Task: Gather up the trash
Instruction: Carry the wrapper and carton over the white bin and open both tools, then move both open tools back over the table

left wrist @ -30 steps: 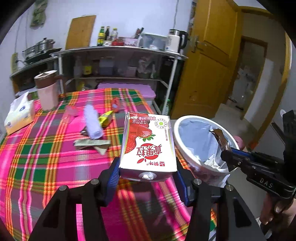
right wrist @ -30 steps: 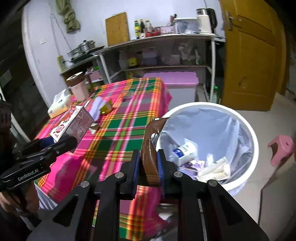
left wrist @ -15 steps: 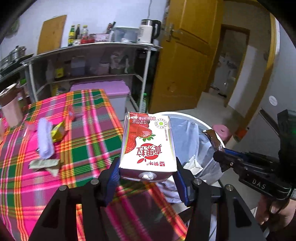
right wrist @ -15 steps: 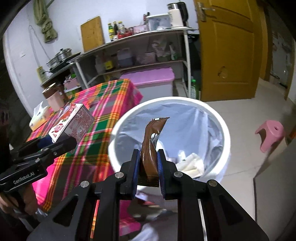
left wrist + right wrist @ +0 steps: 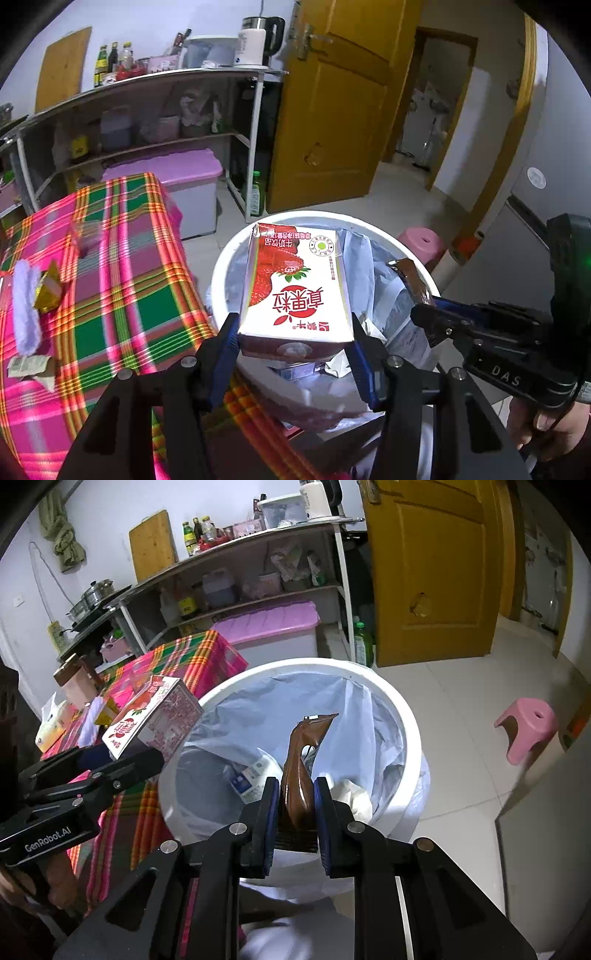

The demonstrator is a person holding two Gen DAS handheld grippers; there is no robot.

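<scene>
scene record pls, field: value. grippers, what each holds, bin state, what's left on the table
left gripper: shut on strawberry milk carton, over the bin
right gripper: shut on brown wrapper, over the bin
trash bin: white, pale liner, open; already holds a small carton and crumpled paper
table: plaid cloth; purple roll, gold wrapper and paper scraps on it
task status: both items carried to the bin, neither released

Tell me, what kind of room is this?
Most likely a home kitchen or dining corner: a shelf rack holds sauce bottles and a kettle, a cooking pot sits on a side counter, and a plaid-clothed table stands beside it.
</scene>
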